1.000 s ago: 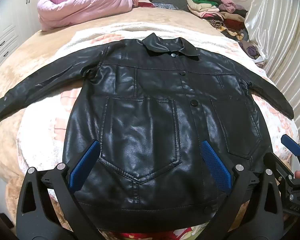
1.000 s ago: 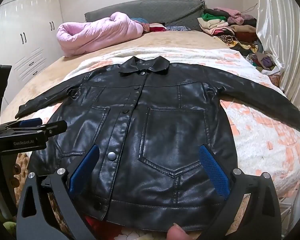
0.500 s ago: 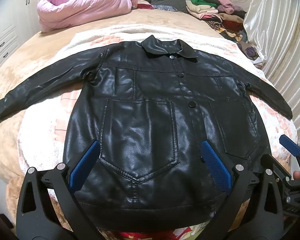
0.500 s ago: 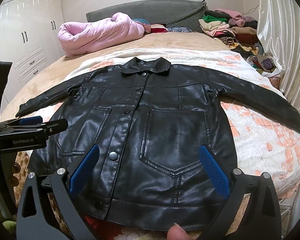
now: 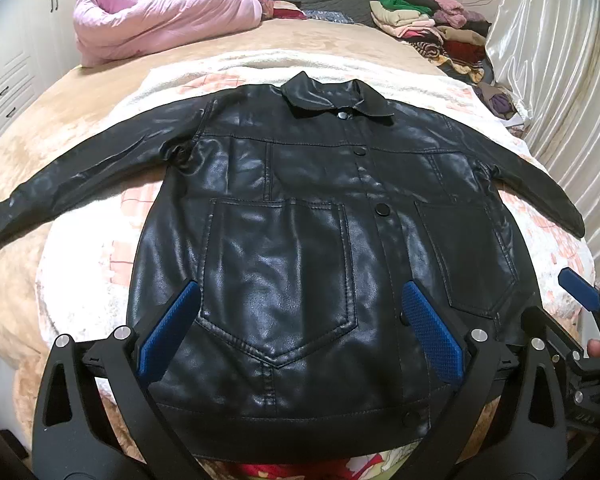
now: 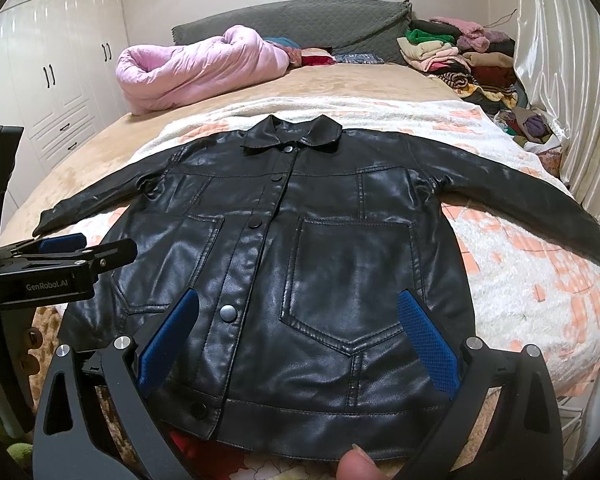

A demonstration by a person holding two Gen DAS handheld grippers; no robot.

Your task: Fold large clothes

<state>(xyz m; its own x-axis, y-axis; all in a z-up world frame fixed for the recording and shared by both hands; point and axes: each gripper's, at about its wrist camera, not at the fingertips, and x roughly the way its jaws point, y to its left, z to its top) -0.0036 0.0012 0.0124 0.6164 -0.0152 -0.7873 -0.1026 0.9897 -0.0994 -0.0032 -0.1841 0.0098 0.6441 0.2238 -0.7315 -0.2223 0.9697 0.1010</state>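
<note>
Over the last second little has changed: the black leather jacket (image 5: 300,240) still lies front-up, sleeves out, unfolded on the bed (image 5: 80,128), and both the left tongs (image 5: 298,336) and right tongs (image 6: 298,340) hover spread near its hem, folding apparently not begun

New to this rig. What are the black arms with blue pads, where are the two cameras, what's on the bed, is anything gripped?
No robot here: a person holds a pair of two-finger tongs in each hand, with a fisheye camera on each looking forward along its fingers. One picture is from the left tongs, the other from the right tongs. The blue strips are the finger pads. On the bed lies a black leather jacket, spread flat, front up, sleeves out, on a white and orange blanket. A pink quilt and a clothes pile sit behind. Both tongs are open, holding nothing.
</note>
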